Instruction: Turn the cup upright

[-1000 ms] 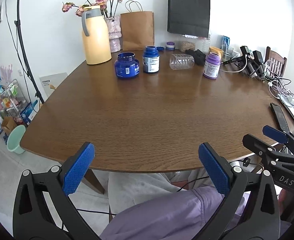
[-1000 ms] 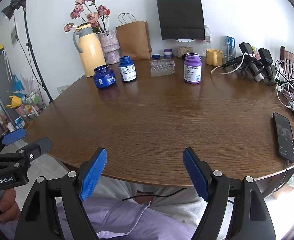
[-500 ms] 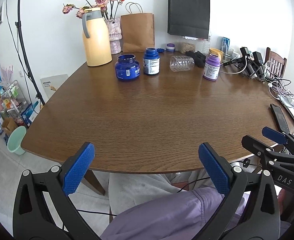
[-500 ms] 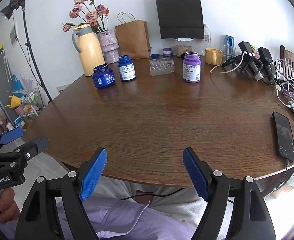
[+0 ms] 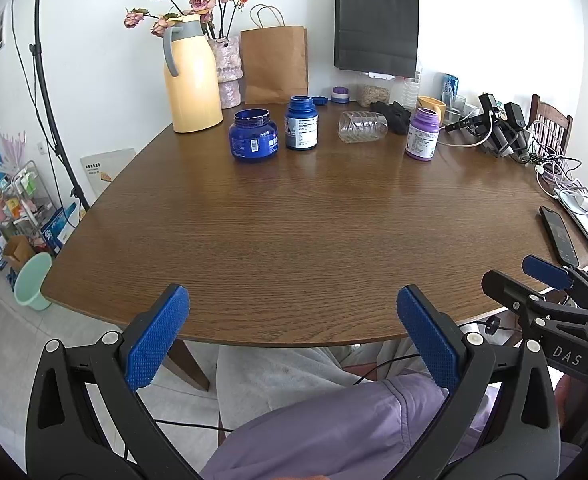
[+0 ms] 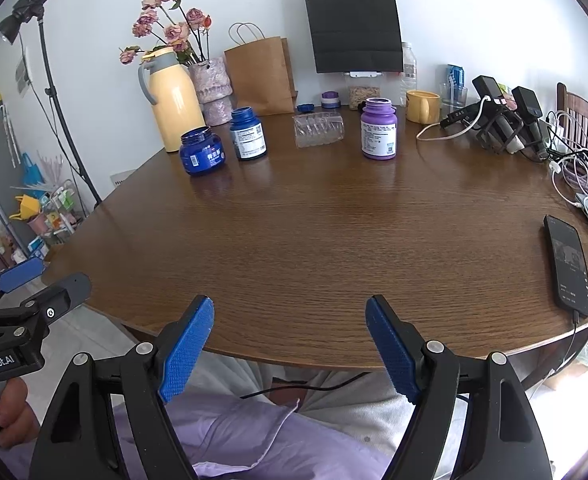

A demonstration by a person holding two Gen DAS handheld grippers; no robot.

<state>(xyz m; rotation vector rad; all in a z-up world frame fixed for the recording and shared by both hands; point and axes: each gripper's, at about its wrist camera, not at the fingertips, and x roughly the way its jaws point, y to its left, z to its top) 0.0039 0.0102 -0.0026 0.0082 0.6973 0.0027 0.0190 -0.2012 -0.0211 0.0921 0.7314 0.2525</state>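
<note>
Left wrist view: your left gripper (image 5: 292, 336) hangs at the table's (image 5: 294, 240) near edge, jaws wide apart and empty, presumably waiting; the clear cup (image 5: 361, 127) lies on its side at the far end, between the blue bottle (image 5: 301, 123) and the purple bottle (image 5: 423, 133), well out of reach.

Right wrist view: your right gripper (image 6: 290, 346), likewise spread and holding nothing, faces the cup (image 6: 318, 129); its open span suits a sideways grasp; the approach looks unobstructed.
</note>
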